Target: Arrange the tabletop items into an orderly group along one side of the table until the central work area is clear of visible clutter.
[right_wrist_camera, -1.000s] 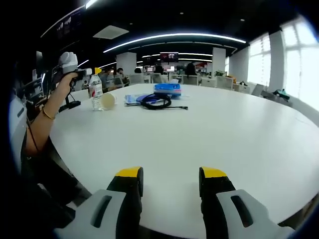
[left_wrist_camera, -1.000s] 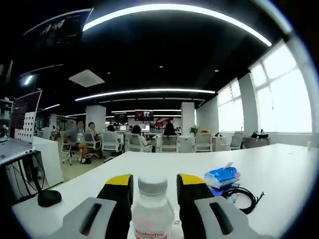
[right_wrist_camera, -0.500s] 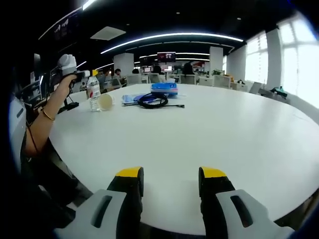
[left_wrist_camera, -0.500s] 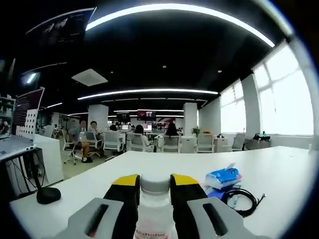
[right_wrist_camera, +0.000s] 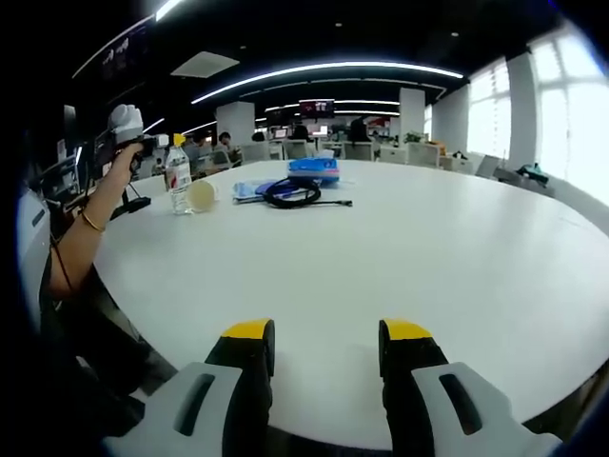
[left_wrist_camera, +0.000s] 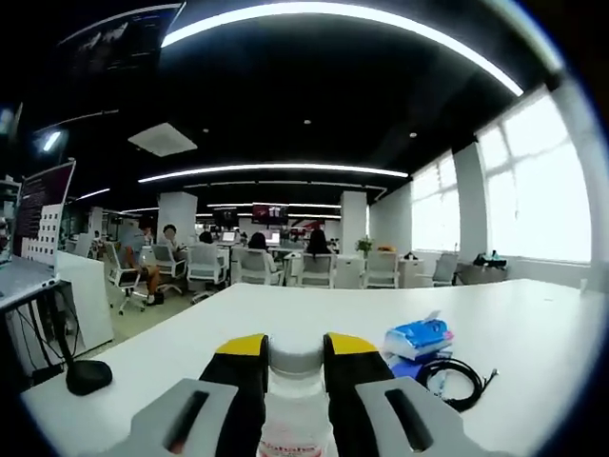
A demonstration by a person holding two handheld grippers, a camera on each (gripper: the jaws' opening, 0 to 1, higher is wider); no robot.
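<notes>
My left gripper is shut on a clear water bottle with a white cap, its yellow-tipped jaws pressing just below the cap. Seen from the right gripper view, the bottle stands upright near the table's far left edge, with a person's hand holding the left gripper at its top. A round beige object lies right beside the bottle. A blue tissue pack and a coiled black cable lie to the right of it. My right gripper is open above the near table edge, holding nothing.
The white table is large and round-edged. A flat blue-and-white item lies by the cable. A black stand base sits at the table's left edge. Office chairs and people sit beyond.
The left jaws closed from open around the bottle to pressed against it. The right gripper and the other items have stayed put.
</notes>
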